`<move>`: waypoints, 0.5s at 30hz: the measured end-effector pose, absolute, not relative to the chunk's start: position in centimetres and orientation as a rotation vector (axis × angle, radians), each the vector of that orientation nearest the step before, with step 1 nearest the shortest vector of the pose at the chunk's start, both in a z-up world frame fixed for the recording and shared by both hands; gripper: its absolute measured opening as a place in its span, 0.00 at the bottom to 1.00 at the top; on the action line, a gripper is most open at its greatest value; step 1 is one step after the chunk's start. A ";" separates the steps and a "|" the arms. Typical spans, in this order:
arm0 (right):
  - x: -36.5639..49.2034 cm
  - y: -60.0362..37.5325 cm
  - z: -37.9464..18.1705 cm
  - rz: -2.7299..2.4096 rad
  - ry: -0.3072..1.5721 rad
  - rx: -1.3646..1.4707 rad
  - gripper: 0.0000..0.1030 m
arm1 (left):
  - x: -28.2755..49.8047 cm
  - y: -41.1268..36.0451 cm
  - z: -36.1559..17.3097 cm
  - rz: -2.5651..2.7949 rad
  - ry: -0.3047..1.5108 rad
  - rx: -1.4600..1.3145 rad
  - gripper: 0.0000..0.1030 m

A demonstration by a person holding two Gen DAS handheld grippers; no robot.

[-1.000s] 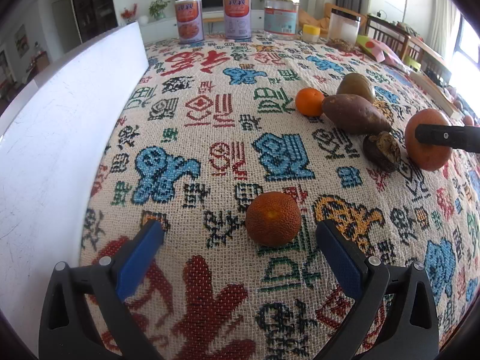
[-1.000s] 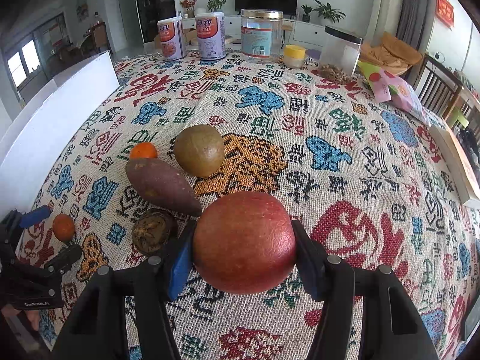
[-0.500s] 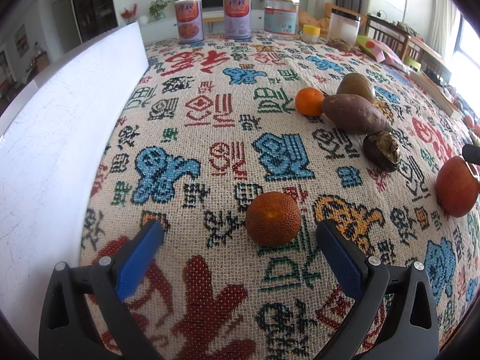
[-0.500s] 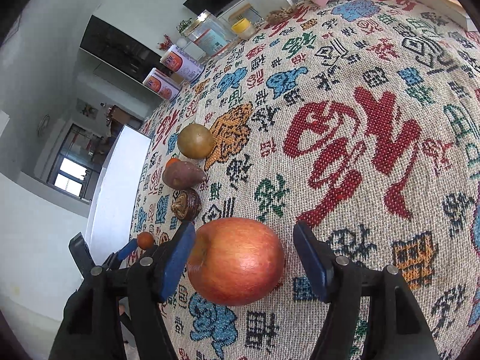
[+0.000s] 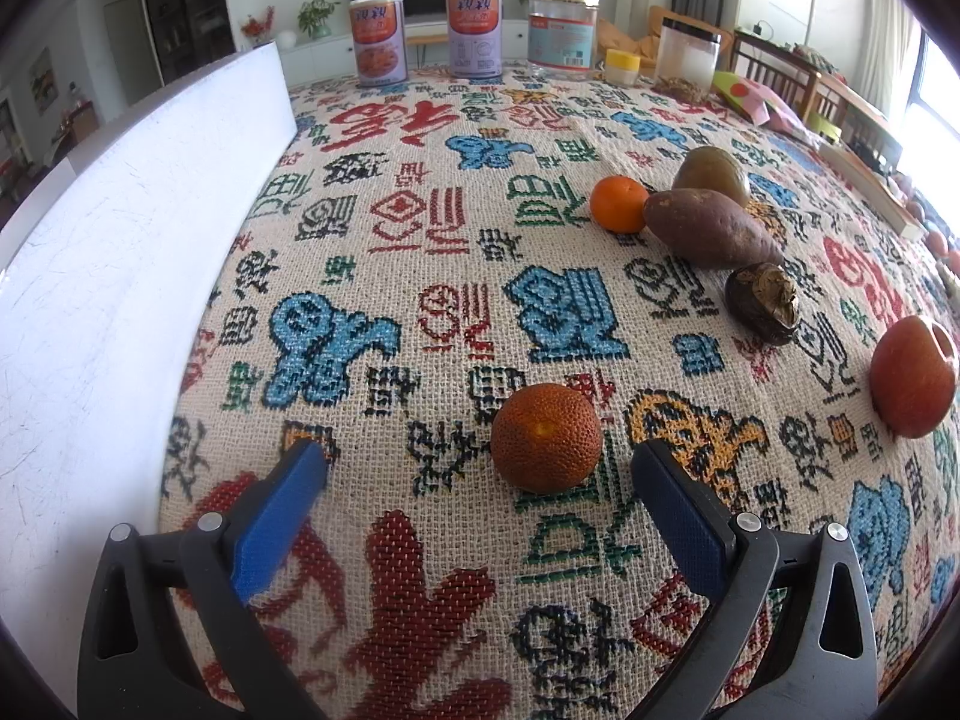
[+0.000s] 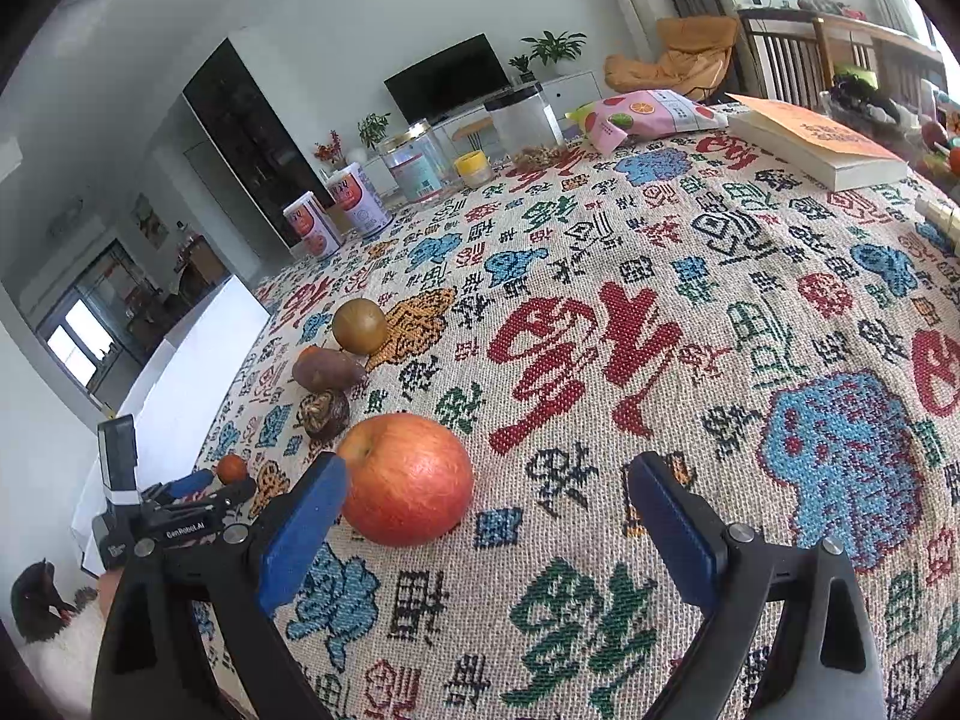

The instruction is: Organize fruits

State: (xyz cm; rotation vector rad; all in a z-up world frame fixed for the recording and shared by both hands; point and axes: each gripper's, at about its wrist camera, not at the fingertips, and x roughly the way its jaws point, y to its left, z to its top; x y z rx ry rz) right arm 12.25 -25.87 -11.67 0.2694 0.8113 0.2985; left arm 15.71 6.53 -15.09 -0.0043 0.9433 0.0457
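Observation:
A red apple [image 6: 405, 480] rests on the patterned tablecloth [image 6: 660, 330], just inside my right gripper's left finger. My right gripper [image 6: 486, 492] is open wide and holds nothing. The apple also shows in the left wrist view [image 5: 912, 375]. My left gripper [image 5: 477, 474] is open, with a small dark orange fruit [image 5: 546, 446] lying between its fingers, nearer the right one. A row of produce lies beyond: a dark brown fruit [image 5: 762, 302], a sweet potato [image 5: 711, 228], an orange tangerine [image 5: 619, 203] and a brown-green round fruit [image 5: 711, 174].
A white board [image 5: 120, 240] stands along the table's left edge. Two cans [image 5: 378, 39], a large tin [image 5: 562, 33], a clear jar [image 5: 687, 54] and a small yellow-lidded pot stand at the far edge. A snack bag [image 6: 648, 114] and a book [image 6: 816, 141] lie at the far right.
My right gripper carried the apple down and away from the produce row, set it on the cloth and opened off it. My left gripper has not moved.

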 end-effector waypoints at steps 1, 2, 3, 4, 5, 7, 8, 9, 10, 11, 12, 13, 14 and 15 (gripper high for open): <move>11.4 -25.2 -11.9 0.290 0.817 0.198 0.92 | 15.7 6.6 -15.0 0.026 0.945 -0.011 0.98; 11.0 -24.5 -12.2 0.287 0.835 0.140 0.92 | 15.6 6.6 -14.8 -0.025 0.948 -0.025 0.98; 10.8 -23.9 -12.3 0.286 0.846 0.098 0.92 | 15.4 6.7 -14.5 -0.081 0.949 -0.048 0.98; 10.7 -23.6 -12.4 0.283 0.845 0.060 0.92 | 15.3 6.9 -14.3 -0.114 0.949 -0.070 0.98; 10.6 -23.2 -12.4 0.277 0.836 0.037 0.92 | 15.3 7.0 -14.2 -0.123 0.948 -0.080 0.98; 10.7 -23.0 -12.1 0.281 0.821 0.038 0.92 | 15.5 6.8 -14.0 -0.098 0.941 -0.066 0.97; 10.9 -22.9 -12.0 0.291 0.816 0.049 0.92 | 15.6 6.6 -14.0 -0.080 0.938 -0.048 0.95; 11.2 -22.6 -11.9 0.298 0.815 0.054 0.92 | 15.7 6.3 -14.0 -0.066 0.934 -0.026 0.91; 11.8 -22.1 -11.8 0.300 0.818 0.050 0.92 | 15.7 5.9 -14.1 -0.062 0.934 -0.002 0.68; 12.4 -21.4 -11.7 0.307 0.820 0.038 0.92 | 15.8 5.4 -14.2 -0.044 0.930 0.037 0.56; 13.0 -20.6 -11.7 0.317 0.824 0.021 0.92 | 15.6 5.0 -14.1 -0.044 0.910 0.065 0.50; 13.6 -19.8 -11.7 0.328 0.832 0.001 0.92 | 15.4 4.6 -14.1 -0.063 0.906 0.077 0.28; 14.0 -18.8 -11.7 0.341 0.845 -0.026 0.92 | 15.2 4.3 -14.0 -0.058 0.902 0.096 0.29; 14.6 -17.7 -11.9 0.352 0.861 -0.061 0.92 | 14.9 4.1 -13.9 -0.050 0.895 0.111 0.28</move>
